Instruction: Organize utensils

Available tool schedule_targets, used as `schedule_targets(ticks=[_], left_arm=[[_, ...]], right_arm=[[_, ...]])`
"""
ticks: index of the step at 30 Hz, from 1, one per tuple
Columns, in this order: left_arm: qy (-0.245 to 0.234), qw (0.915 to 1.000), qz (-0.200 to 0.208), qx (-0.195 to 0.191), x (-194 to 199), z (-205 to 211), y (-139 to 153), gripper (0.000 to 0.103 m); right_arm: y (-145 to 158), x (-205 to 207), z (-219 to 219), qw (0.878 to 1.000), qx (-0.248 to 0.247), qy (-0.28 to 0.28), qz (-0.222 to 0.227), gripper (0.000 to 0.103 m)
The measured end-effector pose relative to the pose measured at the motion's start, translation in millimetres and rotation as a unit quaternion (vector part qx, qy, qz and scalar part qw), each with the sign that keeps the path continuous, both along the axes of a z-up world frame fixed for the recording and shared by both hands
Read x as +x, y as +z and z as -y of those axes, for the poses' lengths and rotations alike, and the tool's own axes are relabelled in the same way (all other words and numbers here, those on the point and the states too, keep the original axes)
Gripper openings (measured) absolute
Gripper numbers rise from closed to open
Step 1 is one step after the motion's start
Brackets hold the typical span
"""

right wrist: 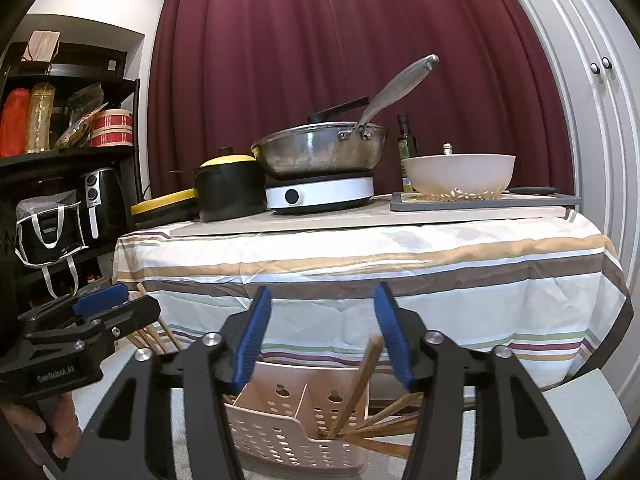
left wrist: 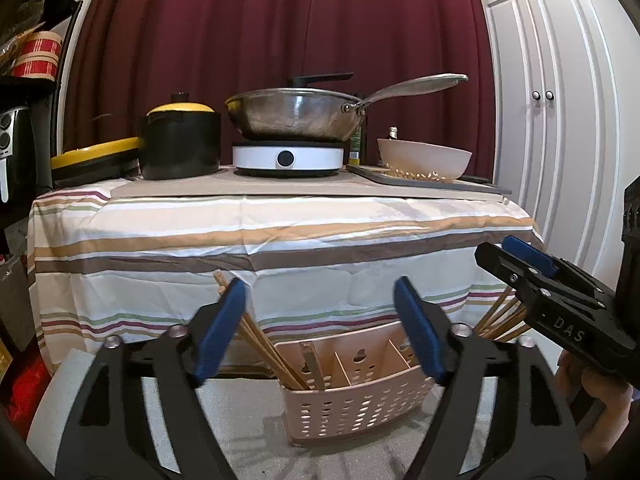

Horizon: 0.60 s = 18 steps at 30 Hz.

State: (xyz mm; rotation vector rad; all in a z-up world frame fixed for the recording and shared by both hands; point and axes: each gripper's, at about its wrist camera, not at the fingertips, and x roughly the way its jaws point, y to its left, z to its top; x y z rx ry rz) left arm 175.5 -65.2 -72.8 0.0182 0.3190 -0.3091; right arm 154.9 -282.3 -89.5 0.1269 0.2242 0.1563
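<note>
1. Bottom centre, both views: pink perforated caddy point(left wrist: 356, 392) on a grey mat point(left wrist: 248, 432), w/ dividers. Wooden chopsticks point(left wrist: 260, 340) lean out of its left compartment; more chopsticks point(right wrist: 360, 392) in the right one.
2. Left gripper point(left wrist: 320, 328) hovers above the caddy, jaws spread, holding nothing. Right gripper point(right wrist: 320, 332) likewise wide apart, nothing between pads.
3. Behind: striped tablecloth point(left wrist: 280, 240); on top, black pot w/ yellow lid point(left wrist: 180, 140), wok point(left wrist: 296, 116) on white hob point(left wrist: 288, 158), white bowl point(left wrist: 424, 158).
4. Back: maroon curtain point(left wrist: 280, 20); white doors point(left wrist: 552, 80) on the right.
</note>
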Motion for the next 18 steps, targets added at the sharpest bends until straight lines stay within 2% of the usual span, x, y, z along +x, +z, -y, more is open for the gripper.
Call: schedule_targets(ticks=[5, 11, 18], left_arm=[[-0.003, 1.0000, 0.005, 0.002, -0.3, 1.8, 2.8, 0.089], [0.005, 0.9998, 0.017, 0.009, -4.2, 3.1, 5.5, 0.094], [0.040, 0.9981, 0.043, 0.016, -14.3, -1.4, 13.4, 0.099]], right_arm=[[4.1, -3.6, 0.5, 1.000, 0.000, -0.003, 0.007, 0.073], [6.8, -8.5, 0.4, 1.000, -0.003, -0.006, 0.015, 0.080], [14.0, -17.2, 1.1, 1.000, -0.001, -0.016, 0.024, 0.084]])
